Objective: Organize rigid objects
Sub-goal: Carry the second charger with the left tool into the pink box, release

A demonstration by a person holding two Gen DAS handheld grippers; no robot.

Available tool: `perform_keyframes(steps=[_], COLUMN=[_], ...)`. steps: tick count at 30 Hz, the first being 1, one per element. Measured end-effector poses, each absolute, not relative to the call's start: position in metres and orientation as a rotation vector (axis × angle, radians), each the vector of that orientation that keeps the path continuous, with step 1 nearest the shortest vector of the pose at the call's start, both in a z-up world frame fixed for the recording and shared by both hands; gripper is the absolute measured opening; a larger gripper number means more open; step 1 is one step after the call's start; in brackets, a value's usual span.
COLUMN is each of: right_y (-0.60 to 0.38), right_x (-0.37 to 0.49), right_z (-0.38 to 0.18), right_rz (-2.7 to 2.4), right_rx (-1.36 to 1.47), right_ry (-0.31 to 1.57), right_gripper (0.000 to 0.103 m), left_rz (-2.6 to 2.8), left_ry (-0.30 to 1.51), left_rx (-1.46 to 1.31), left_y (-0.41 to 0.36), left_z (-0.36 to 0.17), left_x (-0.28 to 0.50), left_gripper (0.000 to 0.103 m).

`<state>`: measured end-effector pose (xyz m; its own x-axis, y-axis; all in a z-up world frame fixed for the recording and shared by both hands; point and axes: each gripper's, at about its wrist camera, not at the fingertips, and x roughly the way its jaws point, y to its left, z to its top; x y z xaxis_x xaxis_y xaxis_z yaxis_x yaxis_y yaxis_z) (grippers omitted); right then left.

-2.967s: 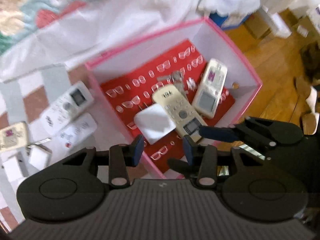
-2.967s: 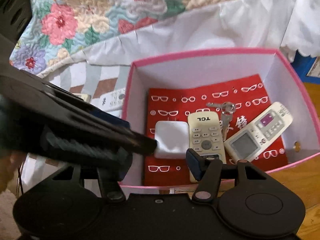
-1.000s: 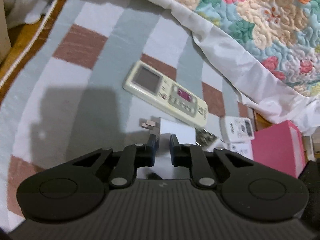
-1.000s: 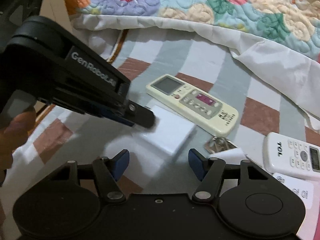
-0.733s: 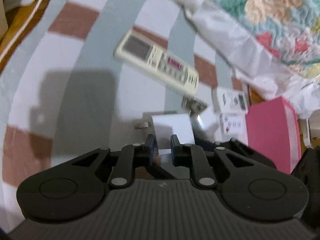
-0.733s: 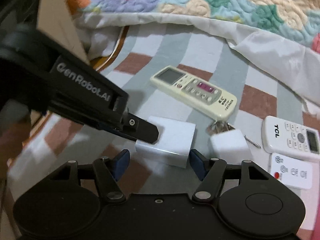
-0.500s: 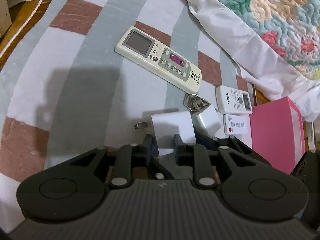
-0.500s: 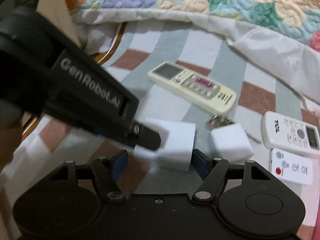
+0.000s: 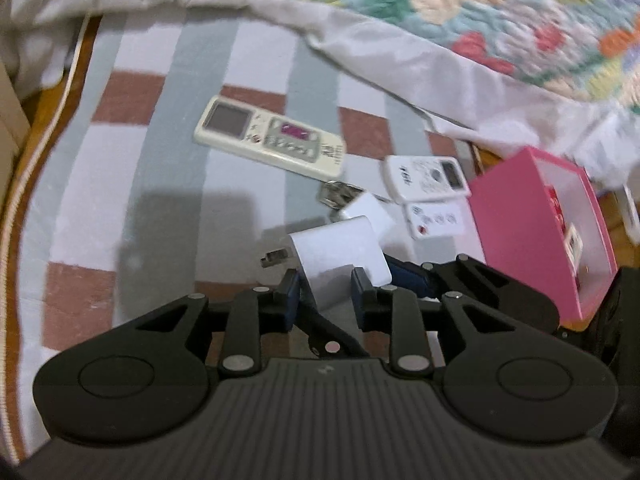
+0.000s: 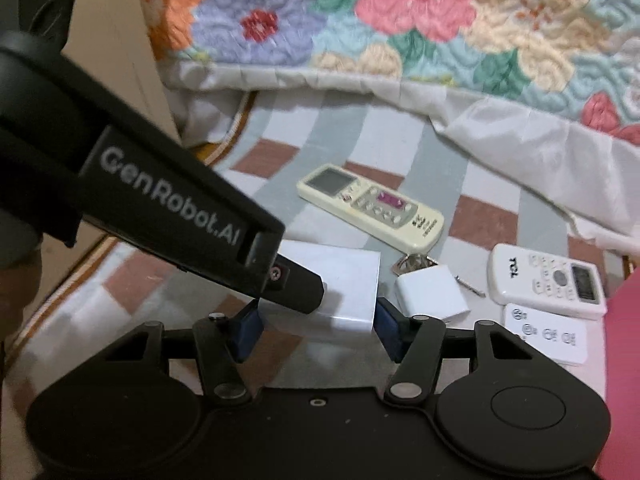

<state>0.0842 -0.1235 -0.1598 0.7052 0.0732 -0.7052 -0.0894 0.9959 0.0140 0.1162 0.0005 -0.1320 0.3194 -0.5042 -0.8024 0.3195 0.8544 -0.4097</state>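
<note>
while the left wrist camera looked down, left gripper [image 9: 324,298]: jaws a little apart and clamped on the near end of the white adapter [image 9: 340,250]
adapter in this view: raised off the striped rug [image 9: 168,184], tilted, metal prongs pointing left
smaller white plug [image 9: 370,208]: on the rug just behind the adapter, with keys [image 9: 336,194] at its far side
cream remote [image 9: 272,138]: flat on the rug farther back, screen end to the left
white tcl remote [image 9: 426,174]: right of the keys, a thin white card remote [image 9: 436,220] lying just in front of it
pink box [image 9: 532,224]: at the right edge of the rug, only a sliver of its inside visible
floral quilt [image 9: 480,8]: hung along the far side

right wrist view, right gripper [image 10: 318,324]: jaws closing, the adapter between them, a pad beside each lower edge; whether they already pressed on it could not be told
left gripper here: came in from the upper left, its black finger lay across the adapter's face
adapter here: above the rug, a shadow under it, the smaller white plug just to its right
cream remote here: beyond the adapter, apart from it
</note>
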Motion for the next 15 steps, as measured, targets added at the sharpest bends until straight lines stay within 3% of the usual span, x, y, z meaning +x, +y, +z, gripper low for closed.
perform_keyframes(steps=[15], right_y=[-0.146], right_x=[0.0], right_z=[-0.085], right_rz=[-0.068], right_rx=[-0.259], right_ry=[0.688], right_gripper=[0.065], left_rz=[-0.792], left_ry=[0.997], left_rx=[-0.147], left_y=[-0.065], left_z=[-0.052], left_x=[0.054], left_gripper=[0.025])
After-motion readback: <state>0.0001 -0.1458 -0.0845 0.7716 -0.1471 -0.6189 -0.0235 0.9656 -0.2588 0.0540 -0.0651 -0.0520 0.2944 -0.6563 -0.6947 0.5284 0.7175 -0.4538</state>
